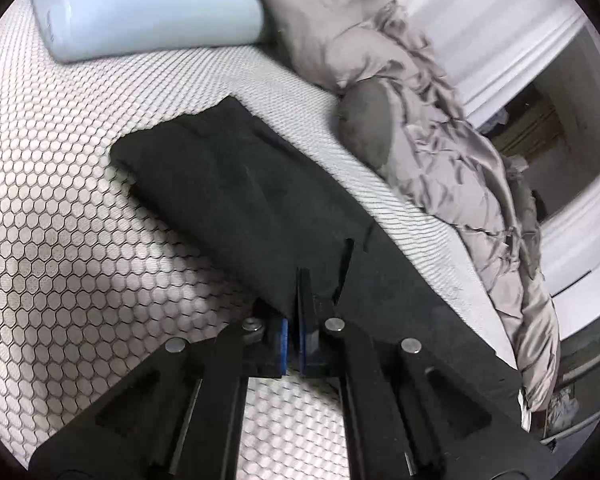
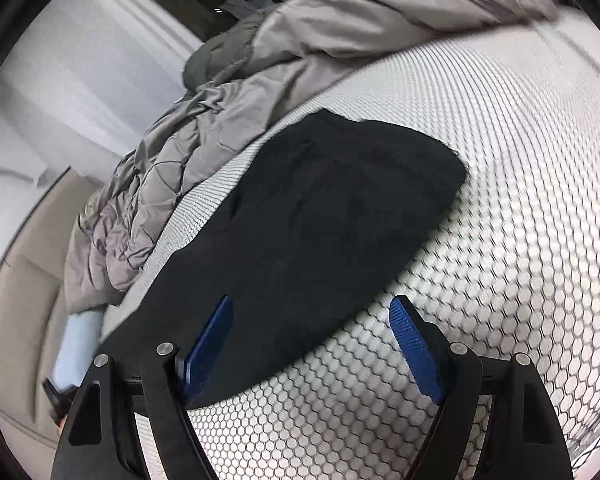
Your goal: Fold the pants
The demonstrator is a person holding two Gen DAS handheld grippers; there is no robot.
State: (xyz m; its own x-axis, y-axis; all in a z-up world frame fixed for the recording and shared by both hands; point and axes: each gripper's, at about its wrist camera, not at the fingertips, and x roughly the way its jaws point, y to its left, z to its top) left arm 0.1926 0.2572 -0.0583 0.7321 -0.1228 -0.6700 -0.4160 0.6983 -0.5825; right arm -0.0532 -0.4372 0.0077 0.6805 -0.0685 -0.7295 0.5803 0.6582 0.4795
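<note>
The black pants [image 1: 240, 184] lie folded lengthwise on the white honeycomb-patterned mattress [image 1: 60, 220]. My left gripper [image 1: 300, 280] is shut on the near edge of the pants, with the dark cloth pinched between its blue pads. In the right wrist view the pants [image 2: 320, 220] spread out ahead of me. My right gripper [image 2: 310, 312] is open and holds nothing; it hovers over the near edge of the pants, its left pad [image 2: 208, 348] over the cloth and its right pad [image 2: 416, 352] over the bare mattress [image 2: 500, 240].
A crumpled grey duvet [image 1: 432, 132] lies along the mattress edge beyond the pants; it also shows in the right wrist view [image 2: 172, 168]. A pale blue pillow [image 1: 148, 4] sits at the head of the bed. White wall panels [image 1: 500, 8] stand behind.
</note>
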